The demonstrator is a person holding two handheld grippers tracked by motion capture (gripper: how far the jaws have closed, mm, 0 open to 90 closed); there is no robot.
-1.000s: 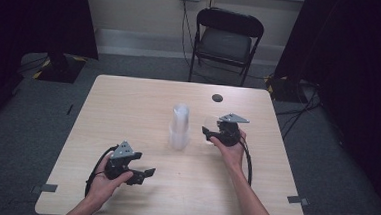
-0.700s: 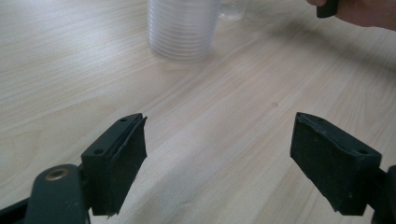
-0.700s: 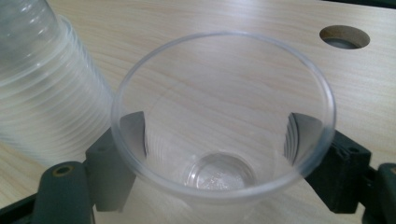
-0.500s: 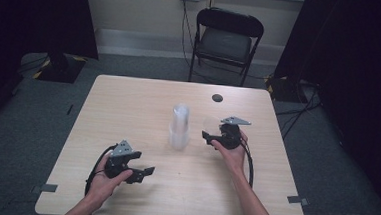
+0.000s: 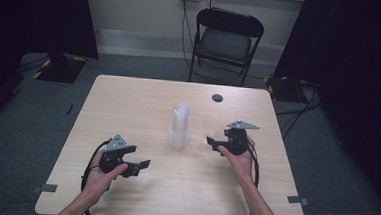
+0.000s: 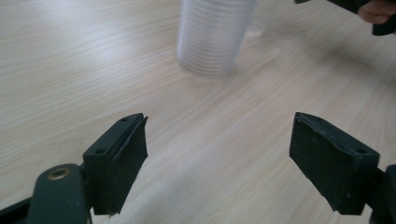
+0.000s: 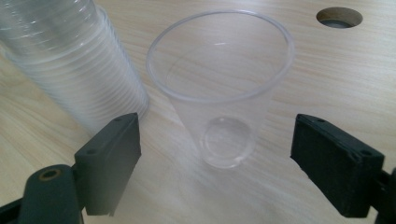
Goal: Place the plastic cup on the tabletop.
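Note:
A tall stack of clear plastic cups stands at the middle of the wooden table. Just to its right a single clear cup stands upright and empty. My right gripper is open, a little nearer than that cup; in the right gripper view the cup sits just beyond and between the jaws, untouched, with the stack to its left. My left gripper is open and empty near the front left, pointing at the stack from a distance.
A round cable hole is cut in the table's far right part. A black folding chair stands behind the far edge. Bare tabletop lies between the two grippers and along the left side.
My right gripper has drawn back a little toward the near edge, away from the single cup. The left gripper has barely moved.

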